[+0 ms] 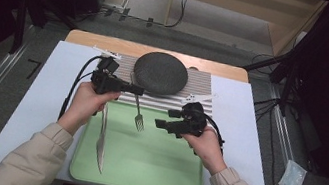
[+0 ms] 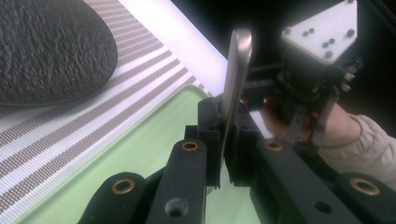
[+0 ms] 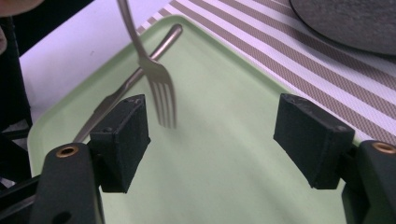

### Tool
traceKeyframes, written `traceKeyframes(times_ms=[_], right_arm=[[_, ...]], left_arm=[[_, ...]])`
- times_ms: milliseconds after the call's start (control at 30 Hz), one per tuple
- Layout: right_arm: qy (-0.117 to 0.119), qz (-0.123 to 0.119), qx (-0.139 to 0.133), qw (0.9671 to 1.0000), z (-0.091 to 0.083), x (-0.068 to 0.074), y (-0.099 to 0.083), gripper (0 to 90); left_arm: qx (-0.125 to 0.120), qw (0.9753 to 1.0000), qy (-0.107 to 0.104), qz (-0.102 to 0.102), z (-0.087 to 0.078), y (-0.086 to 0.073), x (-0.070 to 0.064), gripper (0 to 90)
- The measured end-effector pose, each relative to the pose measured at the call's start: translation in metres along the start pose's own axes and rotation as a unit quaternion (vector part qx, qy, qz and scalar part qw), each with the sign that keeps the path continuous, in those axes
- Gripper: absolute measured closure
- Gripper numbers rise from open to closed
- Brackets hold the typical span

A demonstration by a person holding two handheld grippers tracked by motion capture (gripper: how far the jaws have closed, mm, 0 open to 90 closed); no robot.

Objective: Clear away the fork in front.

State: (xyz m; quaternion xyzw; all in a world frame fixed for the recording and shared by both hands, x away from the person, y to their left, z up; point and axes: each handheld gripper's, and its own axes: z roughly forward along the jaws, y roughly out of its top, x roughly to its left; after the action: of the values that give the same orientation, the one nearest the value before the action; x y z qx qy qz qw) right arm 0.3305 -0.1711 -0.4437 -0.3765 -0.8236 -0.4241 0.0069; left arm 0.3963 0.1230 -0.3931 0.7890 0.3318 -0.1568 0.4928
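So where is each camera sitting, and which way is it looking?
High view: above the person's side, facing forward and down on the green tray; both hands, sleeves and grippers show.
Left gripper view: rides the left gripper, looking along shut jaws clamping the fork handle toward the other hand.
Right gripper view: rides the right gripper, facing across the tray; open jaws show.
All three share the fork, tray and dark round plate.

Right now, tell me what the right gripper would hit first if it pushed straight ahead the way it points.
Most likely the fork hanging from the left gripper. The right gripper points left over the green tray, jaws open, with the tines just ahead of them. Depth is unclear; it might pass beside them.
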Motion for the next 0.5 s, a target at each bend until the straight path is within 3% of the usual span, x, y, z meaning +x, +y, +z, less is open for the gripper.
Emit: traceKeyframes(times_ms=[167,400,500], right_arm=[[-0.01,0.003,0.005,0.9999,-0.006,-0.004,-0.006,24.4],[-0.021,-0.001,0.004,0.9998,-0.012,-0.008,-0.017,24.4],[-0.023,-0.002,-0.002,0.9997,-0.016,-0.007,-0.021,22.9]], left_arm=[[0.016,0.9998,-0.004,-0.011,0.0,0.0,0.002,86.3],[0.04,0.9991,-0.007,-0.01,0.002,-0.005,-0.003,86.3],[0.042,0.9988,-0.012,-0.022,-0.002,-0.01,-0.001,86.3]])
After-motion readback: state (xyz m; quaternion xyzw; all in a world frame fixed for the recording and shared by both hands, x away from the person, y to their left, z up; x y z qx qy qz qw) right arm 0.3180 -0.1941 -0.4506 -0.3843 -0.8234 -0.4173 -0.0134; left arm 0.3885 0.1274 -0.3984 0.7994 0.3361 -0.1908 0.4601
